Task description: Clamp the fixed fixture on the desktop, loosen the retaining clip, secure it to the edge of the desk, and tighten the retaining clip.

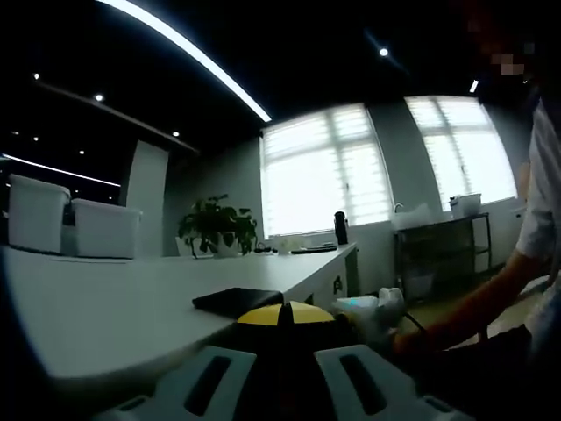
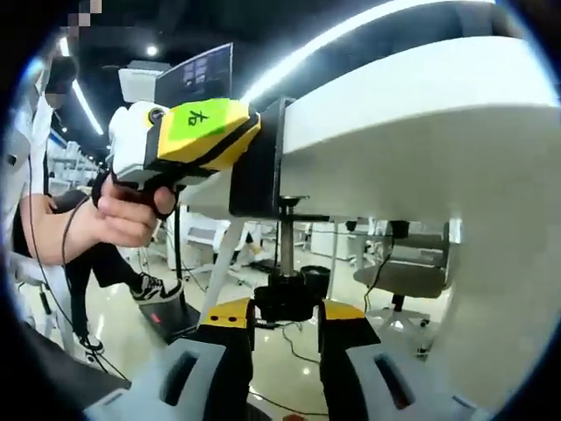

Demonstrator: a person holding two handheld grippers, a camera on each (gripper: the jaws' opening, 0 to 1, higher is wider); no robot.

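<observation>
Tightening under way, I judge: my left tool (image 2: 188, 132) steadies the clamp bracket (image 2: 259, 158) against the worktop (image 2: 421, 114) edge while my right tool (image 2: 285, 326), nearly closed, pinches the screw knob (image 2: 285, 294).

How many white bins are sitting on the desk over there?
2 white bins on the desk at its far left: a taller one and a lower one beside it. More could sit past the picture's edge.
</observation>
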